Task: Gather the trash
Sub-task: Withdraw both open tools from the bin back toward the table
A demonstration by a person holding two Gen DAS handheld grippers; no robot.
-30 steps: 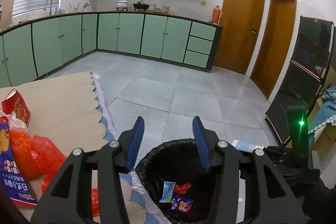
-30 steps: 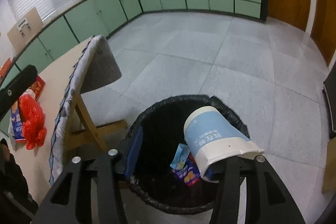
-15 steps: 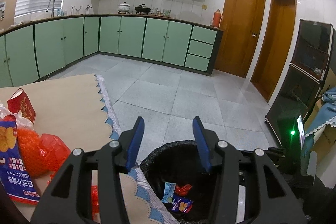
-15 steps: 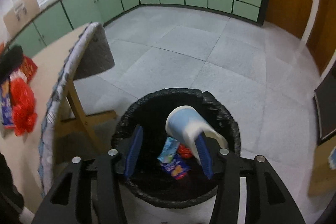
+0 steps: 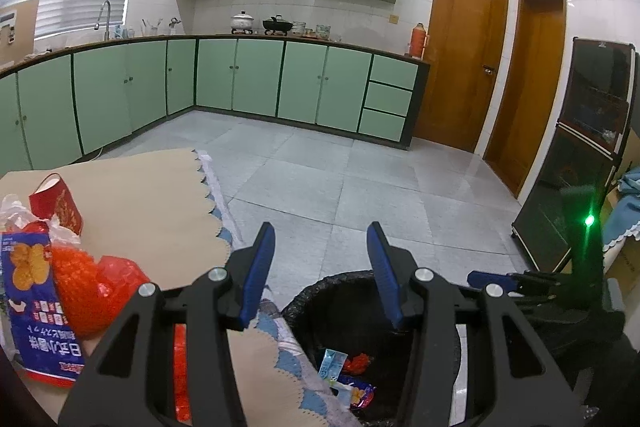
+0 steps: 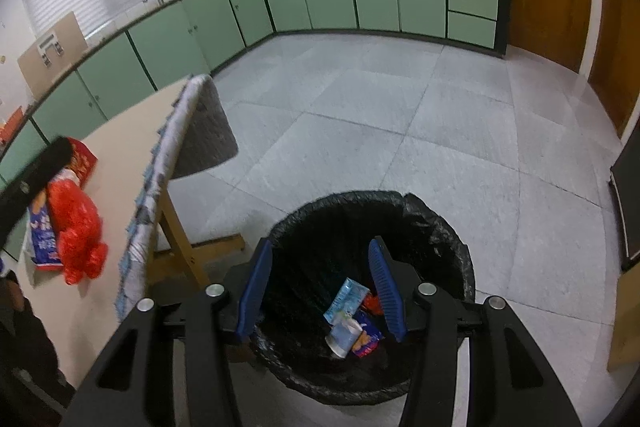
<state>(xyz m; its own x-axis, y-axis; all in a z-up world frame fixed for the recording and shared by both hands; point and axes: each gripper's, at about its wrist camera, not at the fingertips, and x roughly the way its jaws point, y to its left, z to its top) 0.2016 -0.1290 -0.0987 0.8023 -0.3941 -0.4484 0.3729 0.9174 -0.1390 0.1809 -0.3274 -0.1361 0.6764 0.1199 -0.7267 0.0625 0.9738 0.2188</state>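
Observation:
A black-lined trash bin (image 6: 436, 227) stands on the floor beside the table; it also shows in the left wrist view (image 5: 320, 291). In it lie a white-and-blue cup (image 6: 344, 335), a light-blue carton (image 6: 346, 297) and snack wrappers (image 6: 366, 337). My right gripper (image 6: 320, 287) is open and empty above the bin. My left gripper (image 5: 322, 267) is open and empty over the table's edge. On the table lie a red plastic bag (image 5: 86, 289), a blue snack bag (image 5: 32, 311) and a red box (image 5: 56, 203).
The table (image 5: 152, 195) has a beige cloth with a scalloped blue-white edge and wooden legs (image 6: 180, 239). Green cabinets (image 5: 256, 83) line the far walls. Two wooden doors (image 5: 464, 59) and a dark glass cabinet (image 5: 588, 147) stand to the right. Grey tile floor (image 6: 400, 131) surrounds the bin.
My right gripper opened and let go of the white-and-blue cup, which fell into the bin. My left gripper stayed open and tilted up a little.

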